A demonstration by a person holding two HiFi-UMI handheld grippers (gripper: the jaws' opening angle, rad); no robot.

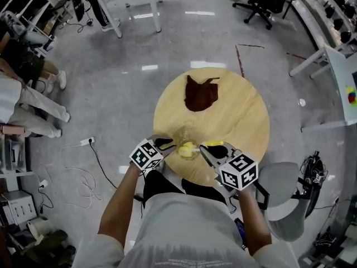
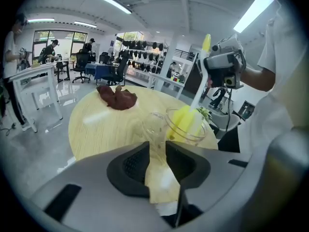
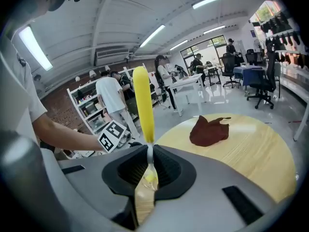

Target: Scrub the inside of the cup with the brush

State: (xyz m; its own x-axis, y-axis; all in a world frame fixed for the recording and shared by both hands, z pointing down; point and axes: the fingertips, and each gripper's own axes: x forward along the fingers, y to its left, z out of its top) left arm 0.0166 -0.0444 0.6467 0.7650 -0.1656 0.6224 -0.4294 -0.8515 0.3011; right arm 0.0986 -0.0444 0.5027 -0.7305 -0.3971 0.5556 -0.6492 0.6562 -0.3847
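A clear glass cup (image 1: pixel 179 136) stands near the front edge of the round wooden table (image 1: pixel 245 127). A brush with a yellow sponge head (image 1: pixel 187 148) is inside the cup. In the left gripper view the sponge head (image 2: pixel 185 120) fills the cup (image 2: pixel 192 139). The cup's clear handle (image 2: pixel 154 122) sits at the tips of my left gripper (image 2: pixel 157 146). The left jaws stand slightly apart and show no pressing. My right gripper (image 3: pixel 149 151) is shut on the brush's thin white stem, and the yellow grip (image 3: pixel 143 103) sticks up past it. Both grippers (image 1: pixel 167 144) (image 1: pixel 209 148) flank the cup.
A crumpled brown cloth (image 1: pixel 199 92) lies at the far side of the table. A grey chair (image 1: pixel 284 197) stands to the right behind me. People sit at the left (image 1: pixel 28 94). A cable and power strip (image 1: pixel 86 142) lie on the floor.
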